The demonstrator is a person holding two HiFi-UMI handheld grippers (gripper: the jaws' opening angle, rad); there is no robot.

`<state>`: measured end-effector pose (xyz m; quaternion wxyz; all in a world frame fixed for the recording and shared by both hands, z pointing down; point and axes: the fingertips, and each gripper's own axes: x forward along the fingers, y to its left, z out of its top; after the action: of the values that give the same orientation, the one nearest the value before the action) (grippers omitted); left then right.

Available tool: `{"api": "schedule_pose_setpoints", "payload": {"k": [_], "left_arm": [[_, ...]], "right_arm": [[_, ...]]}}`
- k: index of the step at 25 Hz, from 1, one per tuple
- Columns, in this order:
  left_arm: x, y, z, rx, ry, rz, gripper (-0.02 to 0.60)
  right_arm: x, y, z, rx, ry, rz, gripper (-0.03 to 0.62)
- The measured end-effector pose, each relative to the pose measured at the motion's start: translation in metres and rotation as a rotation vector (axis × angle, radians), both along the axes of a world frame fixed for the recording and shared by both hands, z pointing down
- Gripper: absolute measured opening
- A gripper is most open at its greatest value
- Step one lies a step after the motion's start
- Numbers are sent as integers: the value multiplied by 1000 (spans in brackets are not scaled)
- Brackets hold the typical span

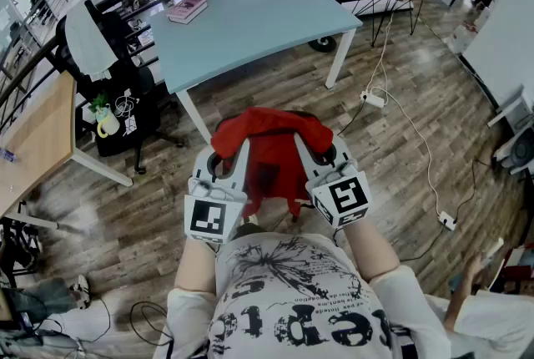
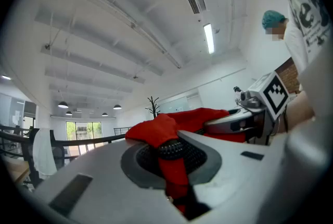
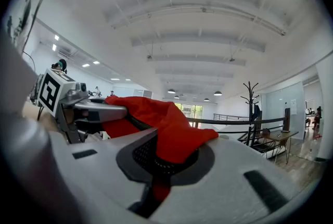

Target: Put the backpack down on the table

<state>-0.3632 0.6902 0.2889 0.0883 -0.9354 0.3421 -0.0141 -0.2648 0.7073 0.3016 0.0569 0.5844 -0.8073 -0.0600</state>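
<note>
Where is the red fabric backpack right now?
Head view, centre: the red fabric backpack hangs gripped between the left tool and right tool, over the wood floor, short of the light blue table.

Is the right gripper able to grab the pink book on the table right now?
Probably not. The right gripper is shut on the red backpack, short of the blue table, and the pink book lies near the table's far edge.

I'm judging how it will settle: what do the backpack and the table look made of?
The backpack looks like soft matte red fabric: it bunches and folds. The table has a smooth pale blue top with a slight sheen, perhaps laminate or painted board; its white legs may be metal.
</note>
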Motion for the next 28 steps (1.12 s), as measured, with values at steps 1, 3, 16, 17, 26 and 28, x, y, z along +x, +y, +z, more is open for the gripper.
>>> {"api": "schedule_pose_setpoints", "payload": {"k": [1,3,16,17,26,28], "left_arm": [[2,2,1,-3,-1,0,41],[6,4,3,-3,-4,1,41],[43,-31,27,2,-1,20,41],[48,-39,29,-17,-9,24,41],[91,-180,34,-25,-2,87,41],[104,-217,28,-25,4,106,41]], "right_arm": [[2,2,2,-3,-4,3,15],[7,4,6,-7,-10,8,15],[45,-27,29,-57,-48,23,17],[50,-36,32,-61,-50,29,17],[93,-175,34,-57,-40,83,17],[106,-212,28,-47,-33,95,17]]}}
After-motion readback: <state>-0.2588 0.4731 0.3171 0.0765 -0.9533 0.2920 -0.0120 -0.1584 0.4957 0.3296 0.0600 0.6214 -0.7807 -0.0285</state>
